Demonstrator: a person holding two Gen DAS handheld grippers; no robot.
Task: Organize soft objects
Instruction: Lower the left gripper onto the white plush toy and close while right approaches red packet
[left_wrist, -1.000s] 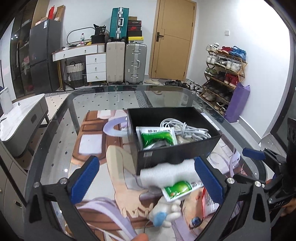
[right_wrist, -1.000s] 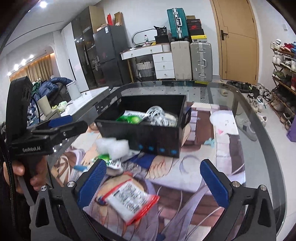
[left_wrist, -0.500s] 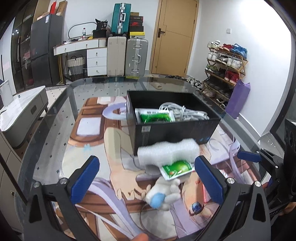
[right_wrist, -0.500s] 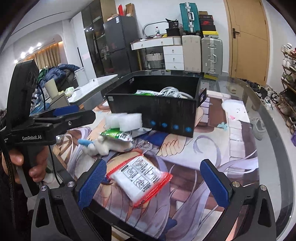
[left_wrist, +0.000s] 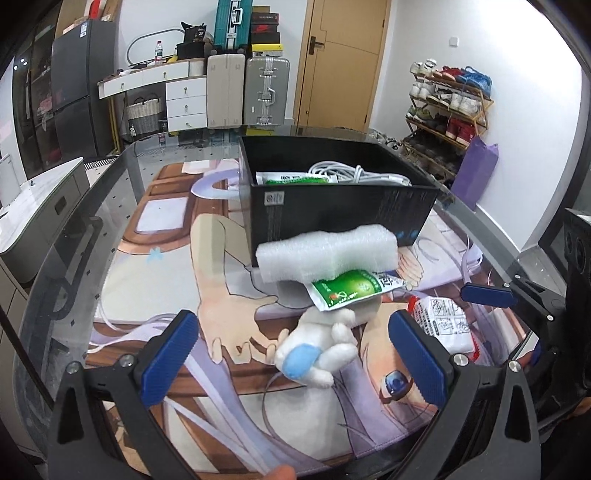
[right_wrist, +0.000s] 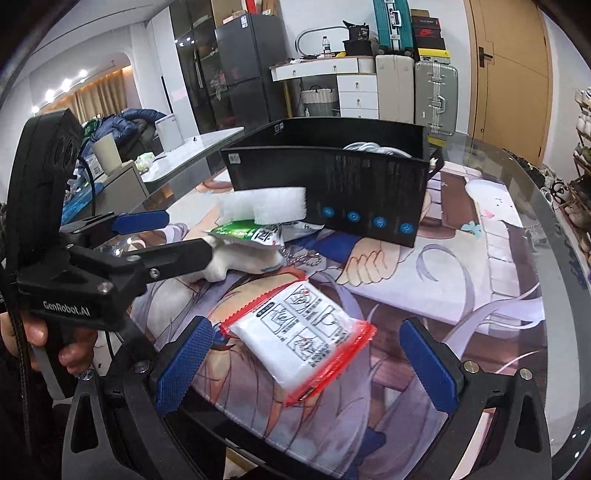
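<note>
In the left wrist view a white plush toy (left_wrist: 317, 354) with a blue patch lies on the printed mat, between the spread fingers of my open left gripper (left_wrist: 293, 356). A green packet (left_wrist: 351, 290) rests on the toy, with a white foam block (left_wrist: 328, 258) on top. Behind them stands the black box (left_wrist: 340, 199), holding another green packet and white cables. My right gripper (right_wrist: 306, 365) is open and low over a white packet with red edges (right_wrist: 303, 339), which lies between its fingers. The left gripper (right_wrist: 188, 232) shows beside the plush toy (right_wrist: 229, 262).
The printed mat (left_wrist: 155, 280) covers a round glass table (left_wrist: 74, 229) whose edge runs close below both grippers. A small chain (right_wrist: 299, 256) lies by the plush toy. A hand (right_wrist: 44, 339) holds the left gripper's handle. Suitcases, drawers and a shoe rack stand beyond the table.
Both grippers have come lower and nearer the loose items. The plush toy now sits between the left fingers and the red-edged packet between the right ones. Both stay open.
</note>
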